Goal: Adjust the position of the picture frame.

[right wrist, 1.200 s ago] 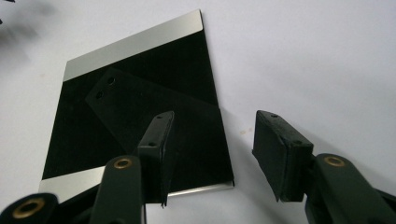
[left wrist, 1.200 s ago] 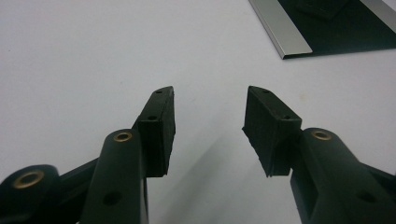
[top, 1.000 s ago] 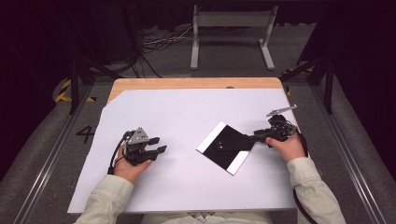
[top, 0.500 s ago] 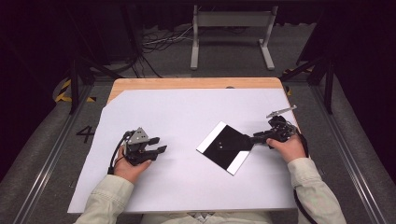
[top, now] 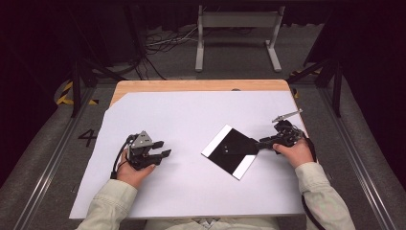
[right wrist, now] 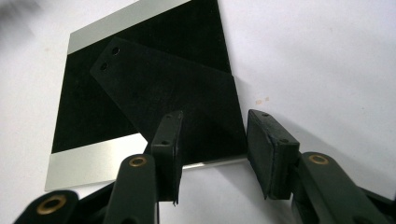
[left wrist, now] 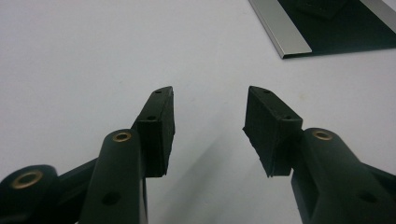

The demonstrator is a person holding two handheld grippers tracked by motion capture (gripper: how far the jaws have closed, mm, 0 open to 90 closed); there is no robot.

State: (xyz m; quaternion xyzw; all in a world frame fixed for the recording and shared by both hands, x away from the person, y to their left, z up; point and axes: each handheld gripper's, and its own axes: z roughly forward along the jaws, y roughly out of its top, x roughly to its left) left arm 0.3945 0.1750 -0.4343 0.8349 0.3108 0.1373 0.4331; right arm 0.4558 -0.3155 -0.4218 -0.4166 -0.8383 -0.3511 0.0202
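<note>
- Black flap (right wrist: 168, 88) of leather-like sheet lies on a black tray (top: 215, 147) with silver side strips, right of the table's (top: 191, 115) centre.
- My right gripper (right wrist: 212, 140) straddles the flap's near corner, jaws apart (having just narrowed), pads not yet pressing.
- Step, I judge: lining up a pinch; next, close squarely.
- Flap's long axis runs from the gripper toward its two-holed far end.
- Left gripper (left wrist: 208, 121) rests open, well apart.

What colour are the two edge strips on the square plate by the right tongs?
Silver-grey, flanking a black middle on the square plate; the right gripper view shows it best.
</note>
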